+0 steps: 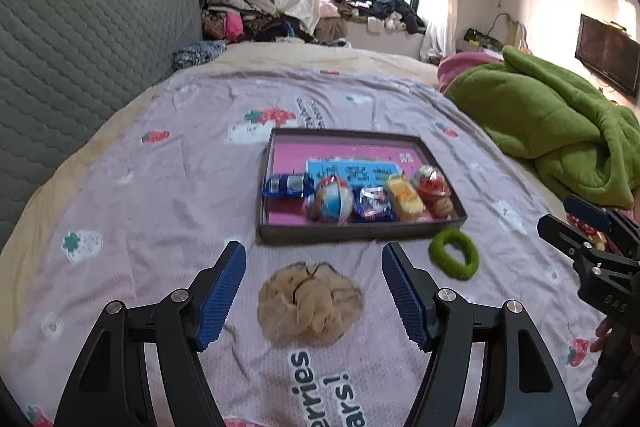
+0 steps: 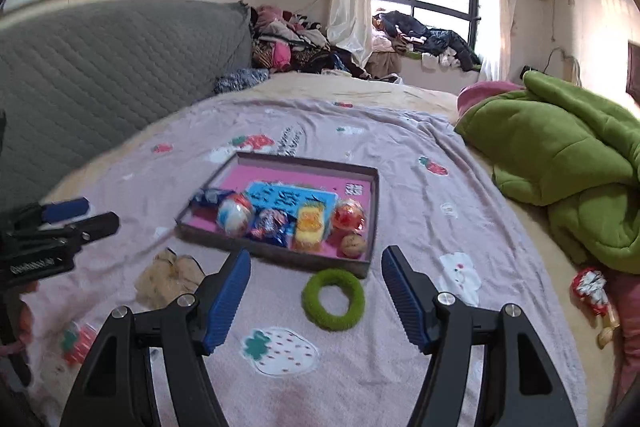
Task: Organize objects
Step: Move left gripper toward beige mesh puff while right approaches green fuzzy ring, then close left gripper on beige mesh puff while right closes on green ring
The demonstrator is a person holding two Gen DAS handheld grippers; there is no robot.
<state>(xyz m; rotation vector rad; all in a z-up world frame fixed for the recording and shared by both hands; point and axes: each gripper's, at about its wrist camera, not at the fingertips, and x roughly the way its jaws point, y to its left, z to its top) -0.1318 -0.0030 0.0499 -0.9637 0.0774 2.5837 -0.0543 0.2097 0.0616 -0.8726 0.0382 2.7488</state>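
A shallow dark tray (image 1: 360, 231) (image 2: 276, 254) with a pink floor lies on the bedspread and holds several small snacks and toys. A beige scrunchie (image 1: 310, 303) (image 2: 168, 277) lies on the cloth just ahead of my left gripper (image 1: 314, 293), which is open above it. A green fuzzy ring (image 2: 333, 299) (image 1: 454, 254) lies in front of the tray's near corner, just ahead of my open right gripper (image 2: 316, 301). Neither gripper holds anything. Each gripper shows at the edge of the other's view.
A green quilt (image 2: 568, 163) is bunched on the right of the bed. A red-and-white wrapped item (image 2: 592, 291) lies near the right edge. A grey padded headboard (image 1: 92, 39) stands on the left. Clothes are piled by the window.
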